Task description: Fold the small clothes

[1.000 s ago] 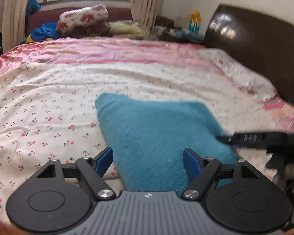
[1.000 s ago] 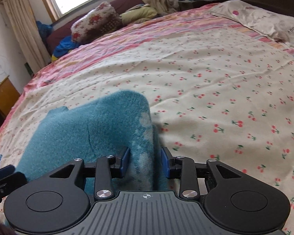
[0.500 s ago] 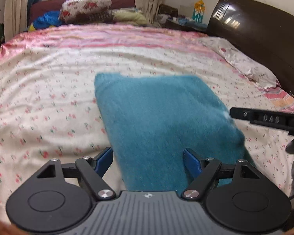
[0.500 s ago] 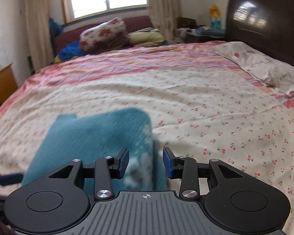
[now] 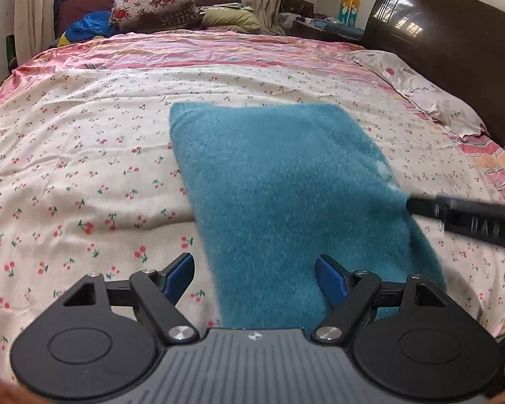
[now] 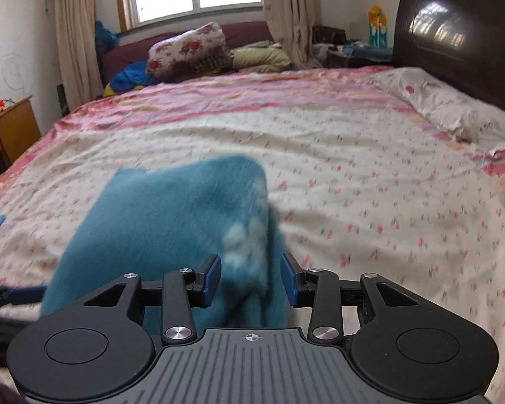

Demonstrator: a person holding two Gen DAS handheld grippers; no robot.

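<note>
A fluffy teal garment [image 5: 279, 185] lies folded on the cherry-print bed sheet [image 5: 67, 168]. My left gripper [image 5: 254, 274] hovers open over its near end; the left finger is beside the cloth's edge, and the right finger is above the cloth. The right gripper's finger [image 5: 464, 219] reaches the garment's right edge in the left wrist view. In the right wrist view my right gripper [image 6: 250, 277] has a bunched fold of the teal garment [image 6: 171, 215], with pale patches, filling the narrow gap between its pads. Its jaws are easing apart, pads still against the fold.
A dark wooden headboard [image 5: 454, 50] and a pillow [image 5: 431, 97] bound the bed on the right. Rolled floral bedding [image 5: 155, 3] and other clothes sit at the far end under the window. A wooden desk [image 6: 10, 131] stands to the left.
Both grippers moved back from the garment, so more of the bed shows. The right gripper rolled level and rose a little, and its jaws widened slightly around the fold.
</note>
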